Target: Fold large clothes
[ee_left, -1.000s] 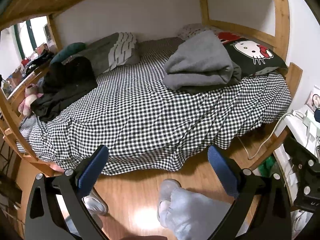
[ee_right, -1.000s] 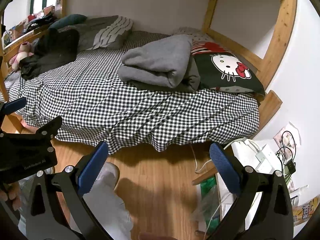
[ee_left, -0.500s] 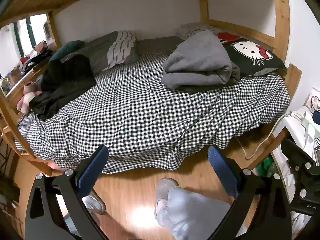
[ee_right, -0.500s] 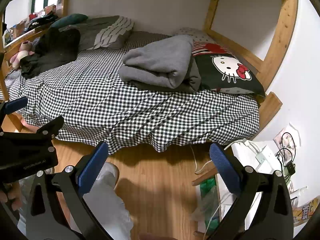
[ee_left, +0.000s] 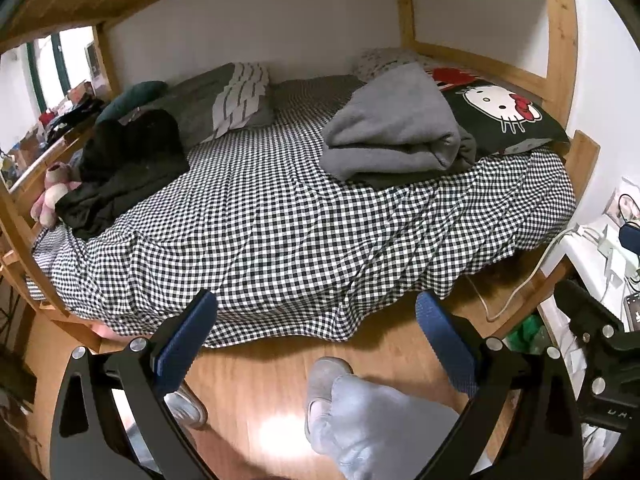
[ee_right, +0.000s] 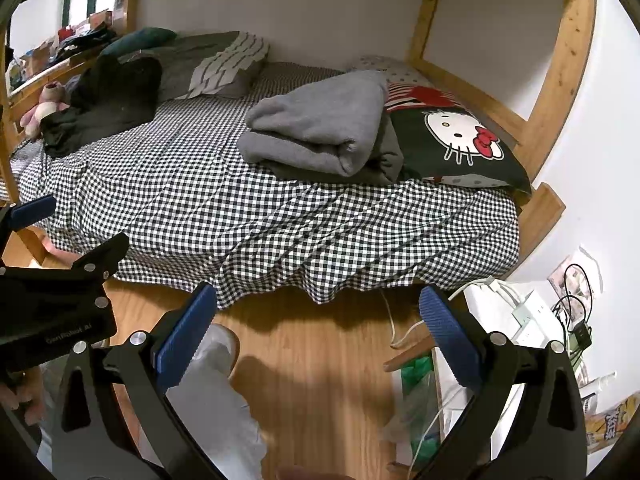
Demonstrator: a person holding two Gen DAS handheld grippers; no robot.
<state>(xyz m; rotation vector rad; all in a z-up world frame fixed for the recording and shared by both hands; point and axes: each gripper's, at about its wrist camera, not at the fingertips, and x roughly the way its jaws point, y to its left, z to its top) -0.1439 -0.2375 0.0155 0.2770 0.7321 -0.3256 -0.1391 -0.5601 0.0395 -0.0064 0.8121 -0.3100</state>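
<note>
Both the left gripper and the right gripper hang with jaws spread wide and empty above the wooden floor, just short of the checkered bed. A black garment lies crumpled at the bed's left end. A folded grey garment rests toward its right end, against a cartoon-cat pillow.

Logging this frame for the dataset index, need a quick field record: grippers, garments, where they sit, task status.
left gripper: open, empty, over the floor short of the bed
right gripper: open, empty, over the floor short of the bed
bed: checkered sheet, wooden frame
grey garment: loosely folded, resting partly on the cat-print pillow
black garment: crumpled heap at the other end, beside a pink plush toy
task status: no garment gripped yet
</note>
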